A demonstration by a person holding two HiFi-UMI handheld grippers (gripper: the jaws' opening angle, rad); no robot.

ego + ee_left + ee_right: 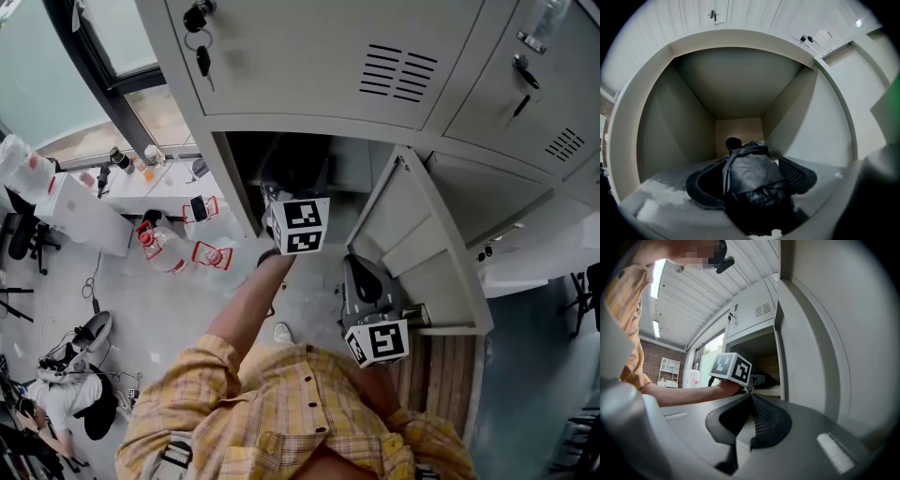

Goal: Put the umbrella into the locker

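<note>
A folded black umbrella (754, 183) in its sleeve lies on the floor of the open locker compartment (736, 93), handle end toward the back wall. My left gripper (753, 163) reaches level into the compartment, its jaws spread wide on either side of the umbrella, and both pads (794, 174) show bare faces. From the head view the left gripper (298, 225) sits at the locker mouth (281, 155). My right gripper (373, 286) hangs lower, beside the open door (412, 244). In its own view the right gripper (750, 399) has its tips together, holding nothing. The umbrella (765, 379) shows dark inside.
Closed locker doors with keys (200, 47) are above the open one. Red-capped water jugs (159, 246) stand on the floor to the left, near a white desk (84, 211). A seated person (66, 394) is at lower left. Wooden flooring (441, 375) lies under the door.
</note>
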